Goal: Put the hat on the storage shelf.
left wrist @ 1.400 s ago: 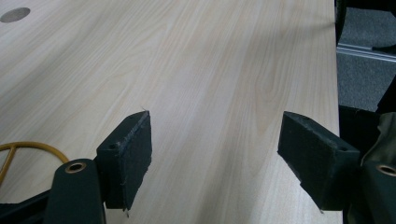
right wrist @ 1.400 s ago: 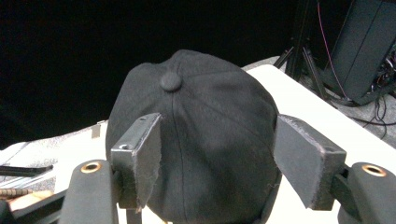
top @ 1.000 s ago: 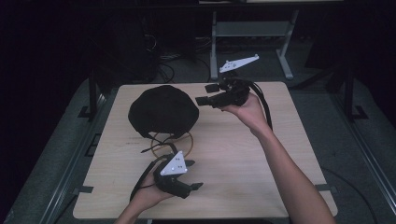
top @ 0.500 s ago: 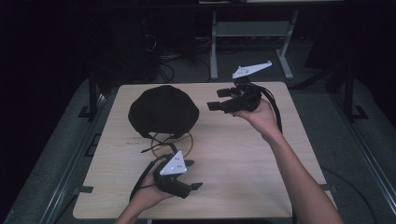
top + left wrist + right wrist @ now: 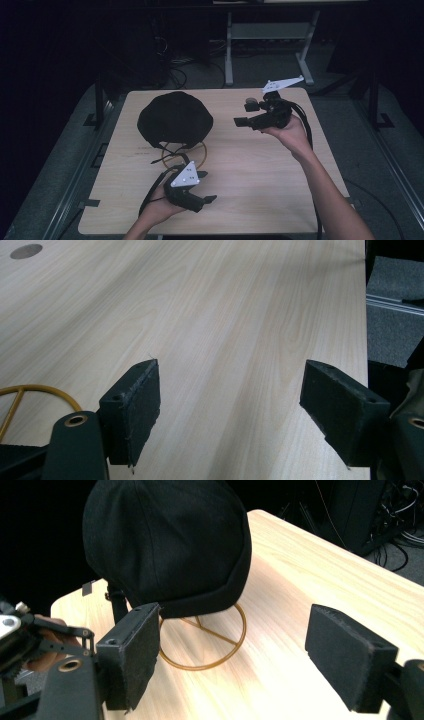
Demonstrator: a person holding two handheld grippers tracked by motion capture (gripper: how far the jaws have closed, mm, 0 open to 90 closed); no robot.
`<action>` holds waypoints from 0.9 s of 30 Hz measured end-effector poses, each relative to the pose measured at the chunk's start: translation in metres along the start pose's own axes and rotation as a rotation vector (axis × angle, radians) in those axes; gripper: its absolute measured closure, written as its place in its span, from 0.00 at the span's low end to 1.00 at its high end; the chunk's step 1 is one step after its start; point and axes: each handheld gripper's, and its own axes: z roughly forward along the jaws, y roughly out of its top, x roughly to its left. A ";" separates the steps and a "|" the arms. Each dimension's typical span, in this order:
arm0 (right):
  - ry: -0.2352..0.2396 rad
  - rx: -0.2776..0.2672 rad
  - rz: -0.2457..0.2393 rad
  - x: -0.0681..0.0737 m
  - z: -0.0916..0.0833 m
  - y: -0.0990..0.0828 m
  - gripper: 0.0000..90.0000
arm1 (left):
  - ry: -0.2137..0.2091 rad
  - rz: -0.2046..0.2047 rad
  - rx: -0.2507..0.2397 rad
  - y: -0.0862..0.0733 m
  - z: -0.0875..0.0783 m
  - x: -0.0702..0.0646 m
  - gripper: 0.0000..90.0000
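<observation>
A black cap sits on a gold wire stand at the left back of the wooden table. My right gripper is held above the table to the right of the cap, jaws pointing left at it. In the right gripper view the cap and the stand's ring lie ahead of my right gripper. Its jaws have just been opening and nothing is between them. My left gripper rests near the front edge, open over bare wood, with the stand's ring at its left.
Dark floor and metal rails surround the table. A pale metal frame and cables stand behind it. A round grey cap is set in the tabletop. The table's right edge lies ahead of the left gripper.
My right gripper has moved to the right, away from the cap, and sunk a little. The left gripper and the cap have stayed where they were.
</observation>
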 end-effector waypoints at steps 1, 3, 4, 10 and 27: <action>0.000 0.001 0.001 0.000 -0.001 -0.002 0.24 | 0.001 0.002 0.001 0.000 0.000 0.000 0.27; -0.003 0.003 0.002 -0.001 -0.003 -0.006 0.23 | 0.000 0.002 0.000 0.000 0.001 0.000 0.26; -0.001 0.005 0.006 -0.001 -0.005 -0.008 0.23 | -0.001 0.001 0.001 0.000 0.001 0.000 0.26; -0.010 0.009 0.015 -0.003 -0.011 -0.023 0.22 | -0.007 -0.001 0.006 0.000 0.002 -0.001 0.25; -0.022 0.016 0.061 -0.012 -0.025 -0.060 0.20 | 0.000 -0.017 0.003 0.000 0.003 0.000 0.21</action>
